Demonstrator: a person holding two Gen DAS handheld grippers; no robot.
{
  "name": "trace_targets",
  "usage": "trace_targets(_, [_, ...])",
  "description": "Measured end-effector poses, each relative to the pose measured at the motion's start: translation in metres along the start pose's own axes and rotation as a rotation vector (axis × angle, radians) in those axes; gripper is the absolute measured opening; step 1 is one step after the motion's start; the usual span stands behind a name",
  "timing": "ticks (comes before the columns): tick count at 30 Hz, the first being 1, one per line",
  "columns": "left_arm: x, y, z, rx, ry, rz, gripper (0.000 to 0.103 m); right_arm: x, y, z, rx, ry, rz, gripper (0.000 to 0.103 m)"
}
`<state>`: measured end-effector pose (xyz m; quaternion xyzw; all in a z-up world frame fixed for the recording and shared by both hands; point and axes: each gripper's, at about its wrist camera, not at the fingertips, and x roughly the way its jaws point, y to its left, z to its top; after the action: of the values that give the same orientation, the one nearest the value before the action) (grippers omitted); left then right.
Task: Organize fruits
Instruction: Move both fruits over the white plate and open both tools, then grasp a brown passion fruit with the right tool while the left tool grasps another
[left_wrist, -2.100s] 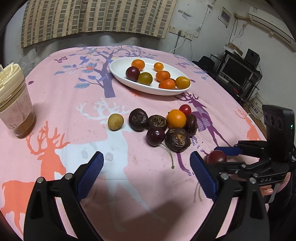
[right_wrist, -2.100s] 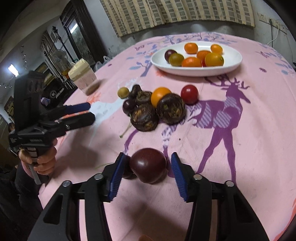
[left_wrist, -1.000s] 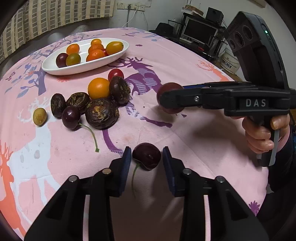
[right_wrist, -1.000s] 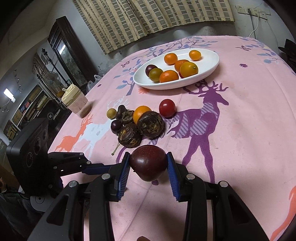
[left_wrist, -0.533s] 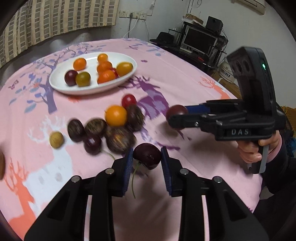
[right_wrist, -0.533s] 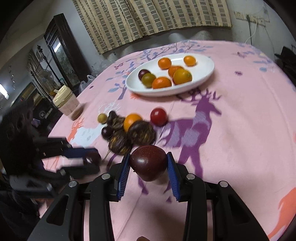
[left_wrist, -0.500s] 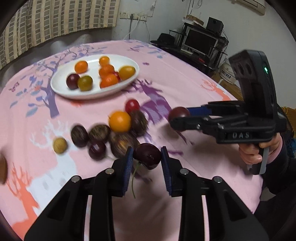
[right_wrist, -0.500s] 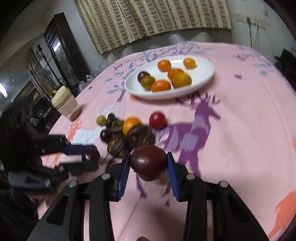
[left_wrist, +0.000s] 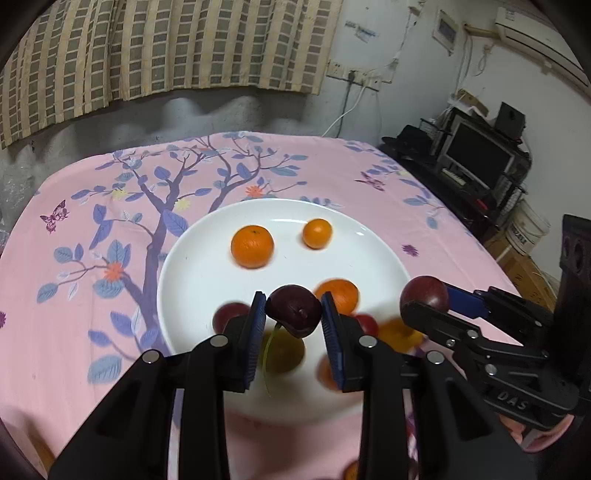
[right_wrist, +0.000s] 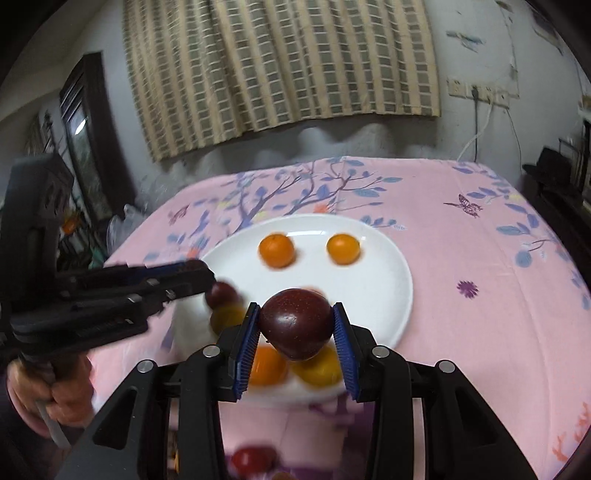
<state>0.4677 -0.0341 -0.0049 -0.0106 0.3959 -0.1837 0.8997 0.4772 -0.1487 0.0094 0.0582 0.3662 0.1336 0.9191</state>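
Both tongs have travelled from the loose fruit pile to a position above the white plate (left_wrist: 177, 266), each carrying one fruit. On the left, the left tongs (left_wrist: 293, 314) are clamped on a dark cherry (left_wrist: 293, 308), whose green stem hangs down between the fingers; the grip sits across the fruit's widest part, which keeps a round, smooth body from rolling out. The cherry hangs over the near half of the plate, above blurred fruits already resting there. Further back, two oranges (left_wrist: 252, 246) lie well apart on bare plate. On the right, the right tongs (right_wrist: 294, 325) are clamped on a larger dark plum (right_wrist: 294, 323), also over the plate's near edge. Judged from this layout, both fruits are held high to clear the rim and the fruit below before release; the pink tabletop (left_wrist: 74, 332) surrounds the plate.
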Motion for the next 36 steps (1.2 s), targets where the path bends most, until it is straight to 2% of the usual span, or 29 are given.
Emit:
trace_targets(2, [0.013, 0.002, 0.006, -0.008, 0.022, 0.013, 0.034, 0.014, -0.007, 0.008, 0.038, 0.005, 0.028, 0.041])
trace_targets(3, [0.016, 0.003, 0.008, -0.019, 0.029, 0.036, 0.042, 0.019, -0.009, 0.01, 0.048, 0.006, 0.032, 0.042])
trace_targets(4, [0.017, 0.005, 0.008, -0.033, 0.029, 0.058, 0.069, 0.021, -0.009, 0.01, 0.053, 0.007, 0.029, 0.045])
trace_targets(5, [0.014, 0.008, 0.007, -0.055, 0.013, 0.077, 0.083, 0.021, -0.009, 0.009, 0.058, 0.007, 0.021, 0.049])
trace_targets(6, [0.004, 0.01, 0.005, -0.077, -0.024, 0.082, 0.085, 0.019, -0.008, 0.008, 0.057, 0.007, 0.024, 0.049])
trace_targets(10, [-0.029, 0.019, -0.007, -0.103, -0.033, 0.059, 0.091, -0.006, 0.009, -0.007, -0.032, 0.003, 0.069, 0.055])
trace_targets(14, [-0.068, 0.023, -0.04, -0.123, -0.034, 0.065, 0.094, -0.036, 0.03, -0.04, -0.144, 0.051, 0.097, 0.06])
trace_targets(16, [-0.089, 0.022, -0.064, -0.137, -0.048, 0.098, 0.095, -0.043, 0.033, -0.056, -0.136, 0.091, 0.071, 0.06])
trace_targets(18, [-0.103, 0.022, -0.085, -0.159, -0.053, 0.102, 0.096, -0.048, 0.035, -0.076, -0.104, 0.14, 0.116, 0.06])
trace_targets(23, [-0.122, 0.017, -0.13, -0.165, -0.058, 0.092, 0.096, -0.051, 0.05, -0.106, -0.124, 0.193, 0.146, 0.06])
trace_targets(25, [-0.126, 0.018, -0.145, -0.163, -0.064, 0.084, 0.096, -0.048, 0.054, -0.111, -0.124, 0.211, 0.157, 0.059])
trace_targets(27, [-0.126, 0.019, -0.155, -0.174, -0.051, 0.071, 0.096, -0.043, 0.055, -0.114, -0.132, 0.227, 0.154, 0.052])
trace_targets(28, [-0.126, 0.021, -0.158, -0.178, -0.044, 0.067, 0.096, -0.041, 0.054, -0.115, -0.129, 0.237, 0.153, 0.051])
trace_targets(32, [-0.126, 0.024, -0.161, -0.201, -0.031, 0.048, 0.096, -0.036, 0.048, -0.117, -0.093, 0.252, 0.167, 0.051])
trace_targets(36, [-0.126, 0.021, -0.163, -0.195, -0.034, 0.048, 0.096, -0.035, 0.044, -0.118, -0.082, 0.259, 0.184, 0.042])
